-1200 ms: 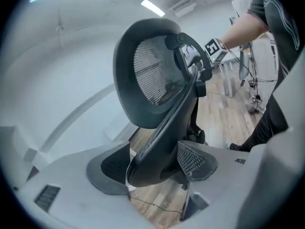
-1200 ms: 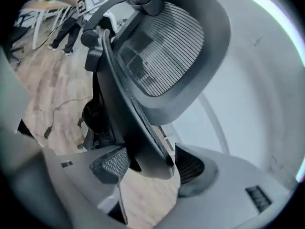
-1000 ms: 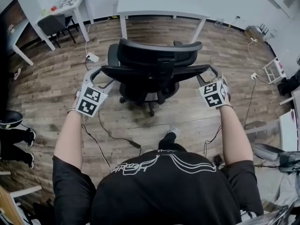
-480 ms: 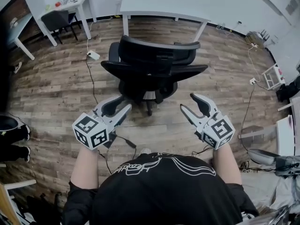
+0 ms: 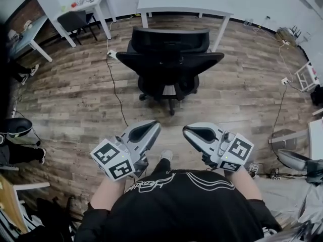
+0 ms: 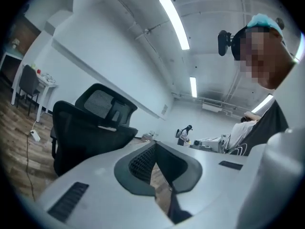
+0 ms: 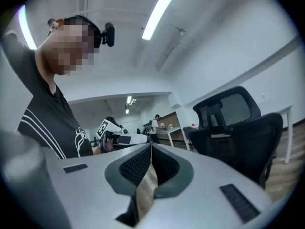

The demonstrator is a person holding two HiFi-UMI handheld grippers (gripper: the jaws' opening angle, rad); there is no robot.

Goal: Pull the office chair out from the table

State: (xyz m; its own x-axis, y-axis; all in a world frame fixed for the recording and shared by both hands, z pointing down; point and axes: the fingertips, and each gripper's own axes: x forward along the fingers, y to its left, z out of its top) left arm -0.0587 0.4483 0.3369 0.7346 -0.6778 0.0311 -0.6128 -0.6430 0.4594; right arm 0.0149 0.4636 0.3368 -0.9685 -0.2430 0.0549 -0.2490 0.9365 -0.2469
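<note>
Wood-plank floor (image 5: 65, 100), one cable (image 5: 115, 87) trailing across it. White walls (image 6: 109, 56). Linear ceiling lights (image 6: 174, 22). White side table (image 5: 105, 20) upper left.

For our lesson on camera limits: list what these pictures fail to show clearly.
Head view: the chair's wheels, mostly under its seat.
Head view: the table's far side, cut by the top edge.
Head view: side table items, too small.
Left gripper view: the chair's base, behind the left gripper.
</note>
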